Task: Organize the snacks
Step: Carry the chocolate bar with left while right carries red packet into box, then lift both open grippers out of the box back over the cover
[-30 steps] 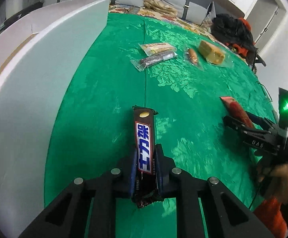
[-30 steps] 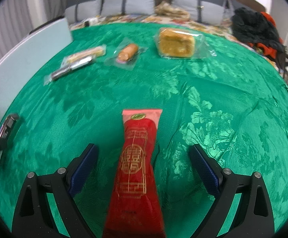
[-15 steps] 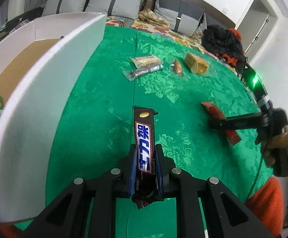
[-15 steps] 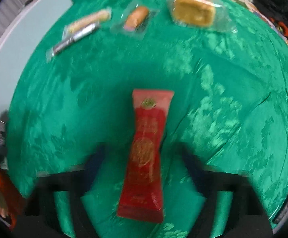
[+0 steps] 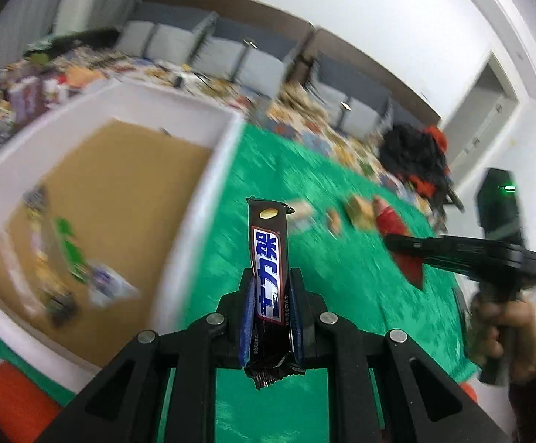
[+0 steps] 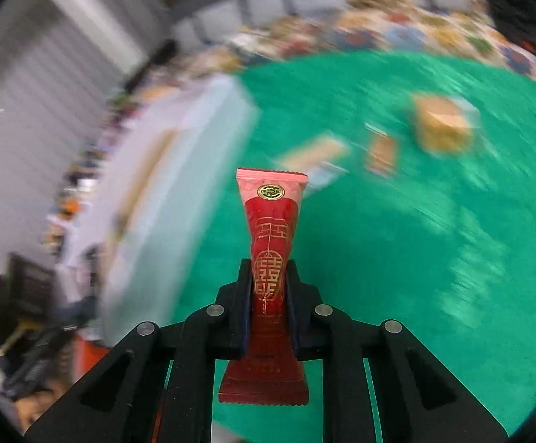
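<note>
- Right gripper point(image 6: 268, 288), wide open around the red snack packet point(image 6: 269, 254) 1 s ago, now clamps it; packet is off the green tablecloth point(image 6: 397, 258), held in air.
- Left gripper point(image 5: 270, 306) with the chocolate bar point(image 5: 269, 277) is raised higher; white box point(image 5: 197, 221) interior now visible, brown floor with a few blurred snacks inside.
- Both views now motion-blurred, tilted up toward the room.
- In left view, right gripper sits higher, red packet sticking out past it.

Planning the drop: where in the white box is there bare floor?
Bare brown floor spans the far and middle of the white box, up to its far wall. Crowded: blurred packets fill the near-left corner. Chocolate bar is clamped in the left claw.
</note>
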Motion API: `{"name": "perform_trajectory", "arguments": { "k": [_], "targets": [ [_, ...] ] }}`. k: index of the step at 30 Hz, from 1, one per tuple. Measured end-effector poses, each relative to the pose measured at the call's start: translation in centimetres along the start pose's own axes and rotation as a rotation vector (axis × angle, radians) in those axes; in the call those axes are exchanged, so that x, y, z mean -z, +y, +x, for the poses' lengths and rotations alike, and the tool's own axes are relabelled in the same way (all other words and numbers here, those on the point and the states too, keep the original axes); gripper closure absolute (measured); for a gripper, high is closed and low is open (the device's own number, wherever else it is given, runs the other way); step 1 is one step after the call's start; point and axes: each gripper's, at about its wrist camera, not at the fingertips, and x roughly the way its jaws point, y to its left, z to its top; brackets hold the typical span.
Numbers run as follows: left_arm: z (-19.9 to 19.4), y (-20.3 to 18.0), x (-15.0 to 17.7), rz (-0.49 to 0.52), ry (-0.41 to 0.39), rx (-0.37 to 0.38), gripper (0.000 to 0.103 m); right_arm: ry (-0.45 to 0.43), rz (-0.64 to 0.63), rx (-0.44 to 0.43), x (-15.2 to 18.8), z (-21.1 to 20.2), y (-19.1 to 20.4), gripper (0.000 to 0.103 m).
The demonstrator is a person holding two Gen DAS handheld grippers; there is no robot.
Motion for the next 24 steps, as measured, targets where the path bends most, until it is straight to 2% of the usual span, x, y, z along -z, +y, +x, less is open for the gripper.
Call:
{"name": "perform_trajectory", "arguments": {
  "k": [5,9,11,12,13,14,15,18,21,24],
  "targets": [
    [-2.7,7.3,-3.5,-0.060,-0.047,-0.166,0.087,-0.012,-0.091,-0.214,-2.9,1.8,10.7,0.086],
    [-3.6,11.5,-4.2,-0.078,-0.053,-0.277,0.087,0.008,-0.188,-0.255,-3.6,5.2,17.7,0.086],
    [-3.4,12.8,-4.0,-0.063,-0.046,-0.337,0.086,0.030,-0.214,-0.271,-2.6,6.6,19.5,0.077],
    [-3.3,13.6,-3.8,-0.068,-0.042,-0.375,0.079,0.048,-0.223,-0.280,-2.4,7.6,20.3,0.070],
    [-3.0,14.2,-3.6,-0.080,-0.035,-0.406,0.057,0.051,-0.226,-0.280,-2.3,7.8,20.4,0.053],
    [-3.0,14.7,-3.2,-0.093,-0.031,-0.422,0.043,0.041,-0.227,-0.272,-2.0,8.1,20.4,0.045],
    [-3.2,15.2,-2.8,-0.116,-0.041,-0.440,0.022,0.021,-0.227,-0.260,-1.6,8.0,20.1,0.045],
    [-4.2,15.5,-1.4,-0.170,-0.112,-0.418,0.019,-0.054,-0.245,-0.200,-0.9,6.6,17.7,0.037],
    [-4.2,14.7,-0.5,-0.206,-0.112,-0.359,0.019,-0.108,-0.250,-0.079,0.1,5.8,13.3,0.034],
    [-4.1,12.0,0.5,-0.173,-0.125,-0.302,0.019,-0.127,-0.235,0.098,2.4,6.0,6.2,0.034]
  ]
}}
